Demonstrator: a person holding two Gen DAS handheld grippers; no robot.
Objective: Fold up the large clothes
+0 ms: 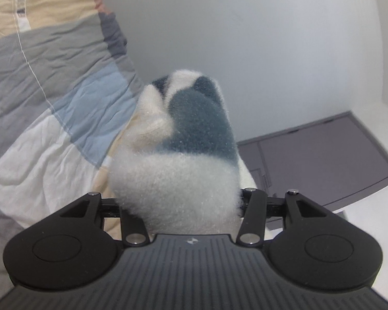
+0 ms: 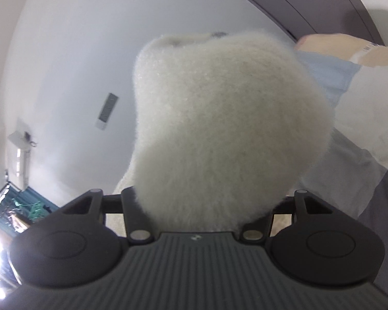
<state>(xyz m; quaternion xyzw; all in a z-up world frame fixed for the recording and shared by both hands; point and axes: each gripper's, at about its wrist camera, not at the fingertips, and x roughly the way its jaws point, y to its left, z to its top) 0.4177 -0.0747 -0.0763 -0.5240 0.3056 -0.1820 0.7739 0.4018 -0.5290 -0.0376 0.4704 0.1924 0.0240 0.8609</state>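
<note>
We lift fleece (image 1: 178,160) (image 2: 219,129) over bed (image 1: 51,90); 2 grippers, left (image 1: 179,206) and right (image 2: 207,206), pinch it, fingers buried. Keep hands level, edge taut.

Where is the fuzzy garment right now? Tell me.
The fuzzy garment is bunched in both grippers, filling each wrist view's centre, held up against the white wall, with the patchwork bedsheet beside it.

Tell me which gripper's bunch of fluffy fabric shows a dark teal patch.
The left gripper: its bunch of the fluffy garment has dark teal patches over white. The bunch in the right gripper shows only plain white pile.
</note>
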